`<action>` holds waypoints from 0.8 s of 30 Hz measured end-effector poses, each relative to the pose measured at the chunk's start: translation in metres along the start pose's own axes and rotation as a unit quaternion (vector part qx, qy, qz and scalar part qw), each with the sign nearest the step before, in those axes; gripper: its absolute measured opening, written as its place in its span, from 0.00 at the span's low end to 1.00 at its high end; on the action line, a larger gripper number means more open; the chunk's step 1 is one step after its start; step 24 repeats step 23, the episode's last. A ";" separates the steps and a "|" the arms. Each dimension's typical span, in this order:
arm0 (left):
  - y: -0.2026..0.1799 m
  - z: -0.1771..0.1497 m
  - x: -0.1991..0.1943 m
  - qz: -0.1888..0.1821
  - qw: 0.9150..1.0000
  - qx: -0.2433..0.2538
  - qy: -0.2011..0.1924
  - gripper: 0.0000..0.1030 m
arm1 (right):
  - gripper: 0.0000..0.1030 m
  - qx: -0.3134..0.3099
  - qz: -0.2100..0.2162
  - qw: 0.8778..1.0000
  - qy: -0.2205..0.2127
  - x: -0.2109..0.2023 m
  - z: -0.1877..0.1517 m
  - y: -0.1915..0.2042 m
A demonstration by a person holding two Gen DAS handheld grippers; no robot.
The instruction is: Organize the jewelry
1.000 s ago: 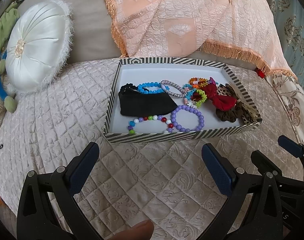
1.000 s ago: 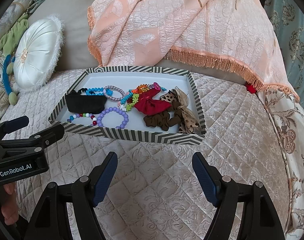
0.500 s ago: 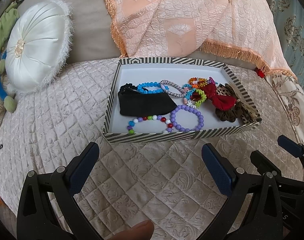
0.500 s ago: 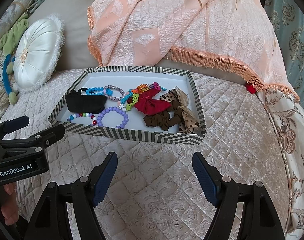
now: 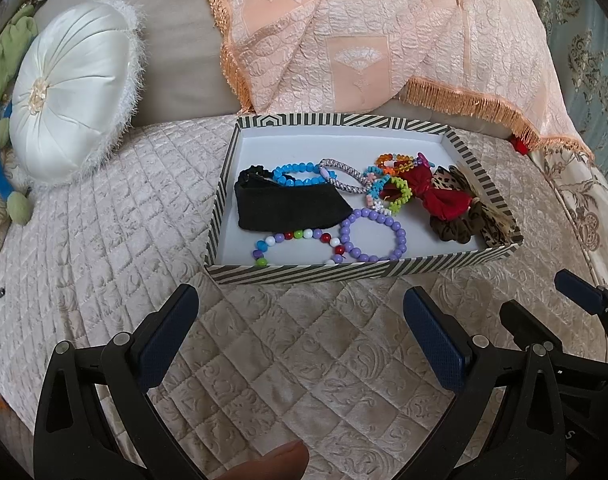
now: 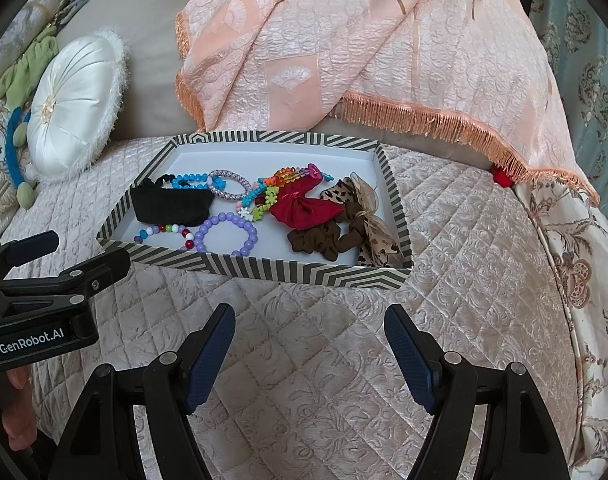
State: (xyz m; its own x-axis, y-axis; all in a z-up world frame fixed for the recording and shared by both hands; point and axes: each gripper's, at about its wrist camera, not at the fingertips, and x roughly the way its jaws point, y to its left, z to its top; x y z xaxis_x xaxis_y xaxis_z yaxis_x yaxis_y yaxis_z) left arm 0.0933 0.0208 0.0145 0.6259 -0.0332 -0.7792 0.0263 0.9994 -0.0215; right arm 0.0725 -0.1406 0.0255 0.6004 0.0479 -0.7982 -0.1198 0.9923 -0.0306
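A striped shallow box point(image 5: 343, 273) point(image 6: 304, 274) sits on the quilted sofa seat. Inside lie a black pouch point(image 5: 290, 206) point(image 6: 170, 204), a purple bead bracelet point(image 5: 372, 234) point(image 6: 226, 236), a multicolour bead bracelet point(image 5: 296, 242), a blue bead bracelet point(image 5: 298, 172), a silver bracelet point(image 5: 341, 176), small colourful bracelets point(image 5: 395, 194), a red scrunchie point(image 5: 439, 196) point(image 6: 304, 208) and brown and leopard scrunchies point(image 5: 463, 228) point(image 6: 343, 236). My left gripper point(image 5: 300, 320) is open and empty, in front of the box. My right gripper point(image 6: 309, 340) is open and empty, in front of the box's right half.
A white round cushion point(image 5: 72, 96) leans at the back left. A peach fringed throw point(image 5: 363, 36) hangs over the sofa back just behind the box. The seat edge drops off on the right. The left gripper also shows at the left of the right wrist view point(image 6: 44, 264).
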 end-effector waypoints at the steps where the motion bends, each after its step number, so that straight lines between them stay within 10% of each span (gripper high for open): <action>1: 0.000 0.000 0.000 0.000 1.000 0.000 0.001 1.00 | 0.72 -0.001 0.000 1.000 0.000 0.000 0.000 0.000; 24: -0.005 -0.003 -0.007 -0.002 1.000 0.012 -0.021 1.00 | 0.73 -0.001 -0.001 1.000 0.001 0.000 -0.001 0.000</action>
